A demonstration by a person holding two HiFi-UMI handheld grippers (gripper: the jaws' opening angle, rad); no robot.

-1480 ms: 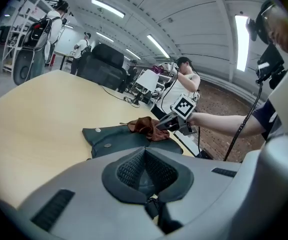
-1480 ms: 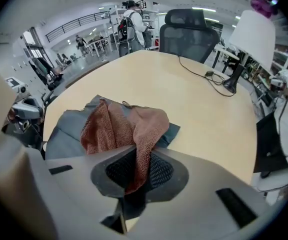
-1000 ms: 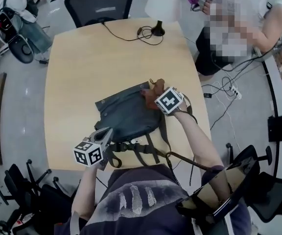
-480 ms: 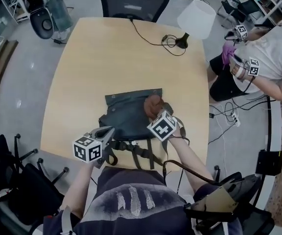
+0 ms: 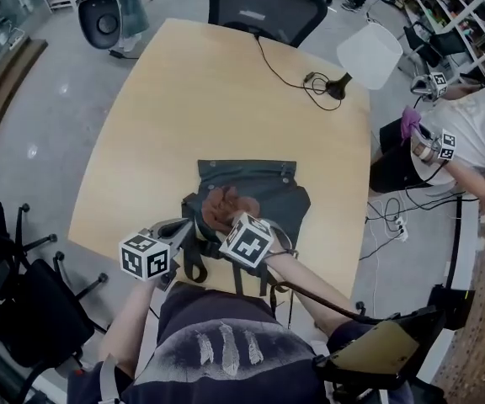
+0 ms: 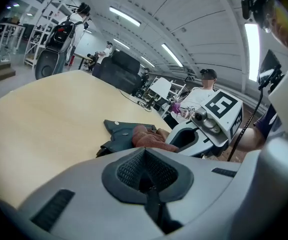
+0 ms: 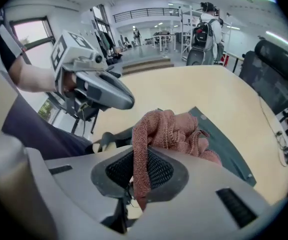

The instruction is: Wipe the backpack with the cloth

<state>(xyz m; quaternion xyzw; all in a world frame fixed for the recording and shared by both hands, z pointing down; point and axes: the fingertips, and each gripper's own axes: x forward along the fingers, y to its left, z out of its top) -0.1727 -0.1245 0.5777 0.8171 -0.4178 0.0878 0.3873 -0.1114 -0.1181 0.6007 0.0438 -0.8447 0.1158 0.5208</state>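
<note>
My right gripper (image 7: 136, 176) pinches the rust-brown cloth (image 5: 219, 209) on the dark backpack (image 5: 263, 183); my left gripper (image 6: 146, 179) (jaws pressed together, empty) sits just beside its straps (image 5: 194, 263).

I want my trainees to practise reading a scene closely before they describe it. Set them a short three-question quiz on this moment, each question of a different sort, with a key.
1. True or false: the left gripper holds the cloth.
2. Pick one: the backpack lies (a) on the table, (b) on a chair, (c) on the floor.
3. Fill in: at the table's far right corner stands a white ____.

Key
1. False. The right gripper is shut on it, and the left gripper's jaws are together on nothing.
2. a
3. lamp
</note>
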